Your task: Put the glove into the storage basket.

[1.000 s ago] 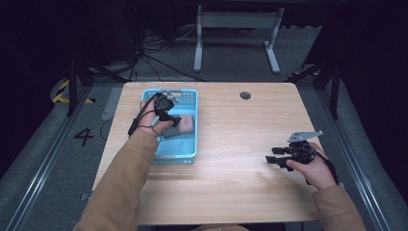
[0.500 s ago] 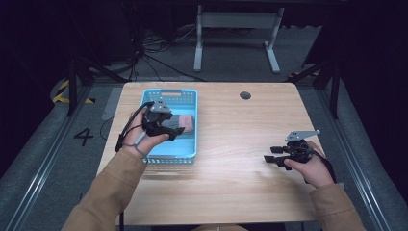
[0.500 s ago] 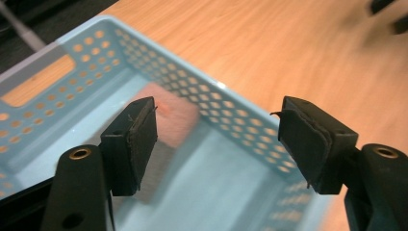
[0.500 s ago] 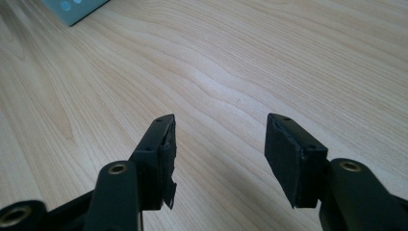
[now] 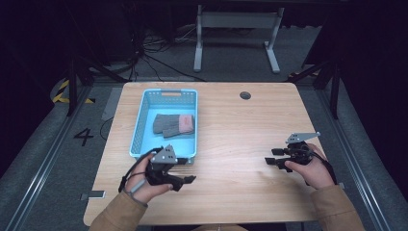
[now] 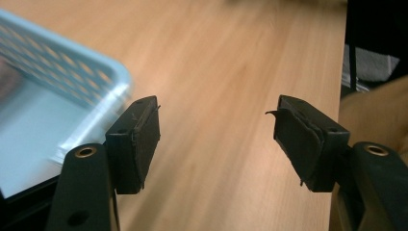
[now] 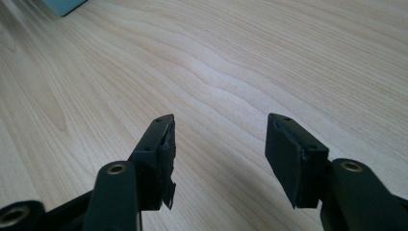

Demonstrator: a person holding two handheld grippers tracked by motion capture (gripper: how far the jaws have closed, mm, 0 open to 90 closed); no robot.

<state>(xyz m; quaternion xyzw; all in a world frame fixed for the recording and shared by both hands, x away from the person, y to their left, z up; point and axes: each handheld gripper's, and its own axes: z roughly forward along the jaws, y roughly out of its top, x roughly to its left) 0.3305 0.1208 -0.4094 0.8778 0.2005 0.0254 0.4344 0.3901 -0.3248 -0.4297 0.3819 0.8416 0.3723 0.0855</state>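
A folded grey knitted glove with a pink cuff [image 5: 173,125] lies inside the light blue perforated plastic basket [image 5: 139,125] on the pale wooden table [image 5: 240,125]. The left gripper [image 5: 190,180] sits just beside the basket's near edge, jaws spread wide and empty. The right gripper [image 5: 269,160] rests well apart near the table's right side, jaws likewise wide and holding nothing.
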